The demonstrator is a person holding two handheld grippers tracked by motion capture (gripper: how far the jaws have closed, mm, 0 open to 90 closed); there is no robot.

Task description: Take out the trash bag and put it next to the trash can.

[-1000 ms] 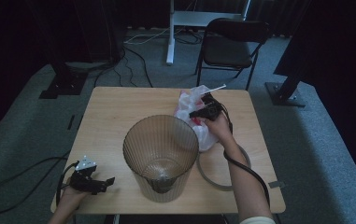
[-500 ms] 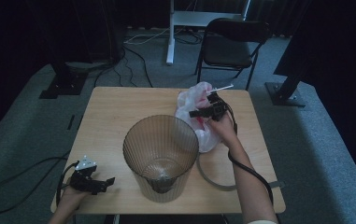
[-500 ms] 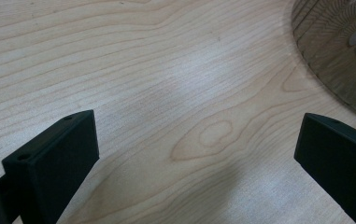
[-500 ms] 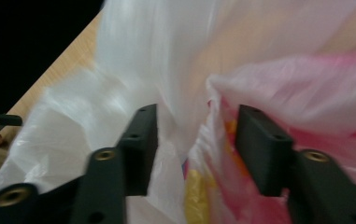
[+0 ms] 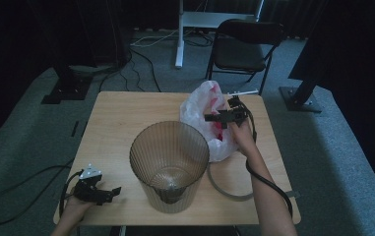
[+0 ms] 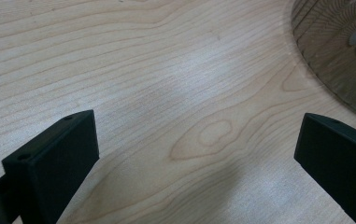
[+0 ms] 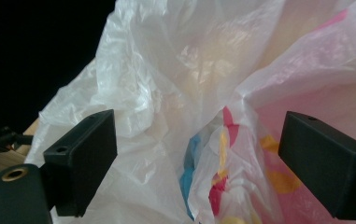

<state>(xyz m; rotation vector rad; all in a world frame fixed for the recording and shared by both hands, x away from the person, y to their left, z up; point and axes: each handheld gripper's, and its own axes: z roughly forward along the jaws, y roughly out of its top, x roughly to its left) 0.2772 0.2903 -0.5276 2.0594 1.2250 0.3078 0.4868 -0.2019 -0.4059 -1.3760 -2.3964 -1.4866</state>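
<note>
Holding my right gripper up against the white plastic bag, I see its jaws spread wide in the right gripper view, with crumpled film between them but nothing pinched. The bag sits on the far right part of the wooden table, just behind and to the right of the ribbed brown bin, and touches the bin's rim side. Through the thin plastic I make out pink, yellow, blue and red patches; what they are I cannot tell. My left gripper rests low at the near left corner of the table, well apart from the bag. Its jaws are also spread, over bare wood grain, with the bin's ribbed wall at the upper right of the left gripper view. A grey band lies curved on the table beside the bin's base.
</note>
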